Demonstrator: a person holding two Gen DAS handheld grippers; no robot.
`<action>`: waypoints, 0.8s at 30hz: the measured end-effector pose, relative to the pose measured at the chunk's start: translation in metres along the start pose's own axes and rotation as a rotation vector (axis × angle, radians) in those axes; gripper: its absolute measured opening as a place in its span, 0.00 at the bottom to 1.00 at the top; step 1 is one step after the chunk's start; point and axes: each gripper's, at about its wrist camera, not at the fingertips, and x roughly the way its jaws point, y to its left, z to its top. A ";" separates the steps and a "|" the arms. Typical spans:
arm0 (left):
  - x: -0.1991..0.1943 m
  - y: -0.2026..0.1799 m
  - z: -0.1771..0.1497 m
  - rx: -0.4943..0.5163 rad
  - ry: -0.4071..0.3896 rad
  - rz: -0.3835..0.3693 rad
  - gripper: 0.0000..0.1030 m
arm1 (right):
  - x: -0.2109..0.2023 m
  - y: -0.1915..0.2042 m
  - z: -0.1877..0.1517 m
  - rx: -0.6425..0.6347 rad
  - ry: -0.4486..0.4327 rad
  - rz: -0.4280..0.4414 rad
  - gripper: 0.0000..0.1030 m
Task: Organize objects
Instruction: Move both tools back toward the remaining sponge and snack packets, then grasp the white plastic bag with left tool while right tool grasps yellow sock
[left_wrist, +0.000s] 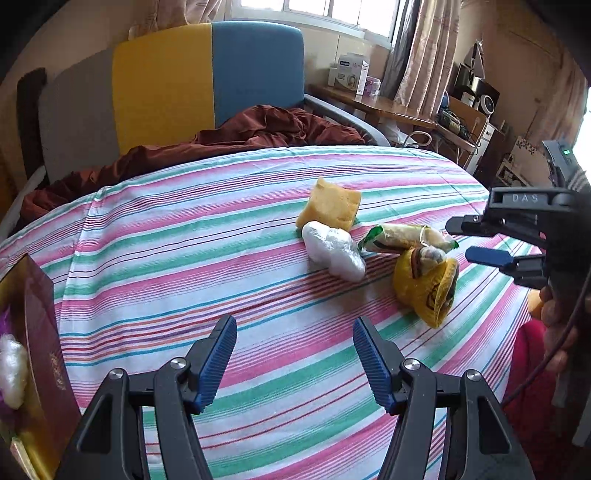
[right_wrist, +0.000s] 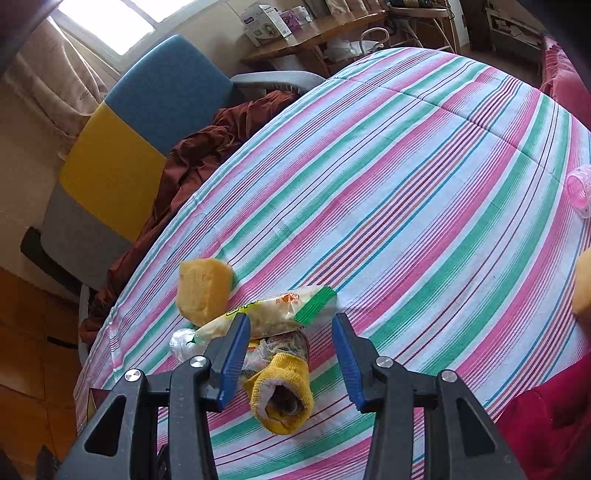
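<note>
Snacks and a sock clustered on the striped bed

We saw the bed (left_wrist: 258, 236) under its striped sheet carrying a small pile — a yellow sponge (left_wrist: 328, 204), a white plastic wad (left_wrist: 334, 250), a green-edged snack packet (left_wrist: 404, 238) and a yellow sock (right_wrist: 280, 395), all touching or just beside one another. Our left gripper (left_wrist: 294, 363) hovered short of them, jaws released and empty; our right gripper (right_wrist: 291, 360) hung over the sock, jaws apart — nothing grasped.

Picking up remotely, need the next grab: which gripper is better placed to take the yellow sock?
Right. The right gripper hangs open directly over the yellow sock, the sock between its fingers. The left gripper is open above bare striped sheet, well short of the pile.
</note>
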 end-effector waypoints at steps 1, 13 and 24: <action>0.003 0.000 0.004 -0.015 0.000 -0.010 0.64 | 0.000 0.000 0.000 0.002 0.001 0.003 0.45; 0.057 -0.008 0.047 -0.086 0.006 -0.061 0.64 | 0.008 -0.005 0.002 0.027 0.027 0.019 0.45; 0.087 -0.014 0.044 -0.064 0.043 -0.122 0.40 | 0.011 -0.005 0.002 0.021 0.036 0.030 0.45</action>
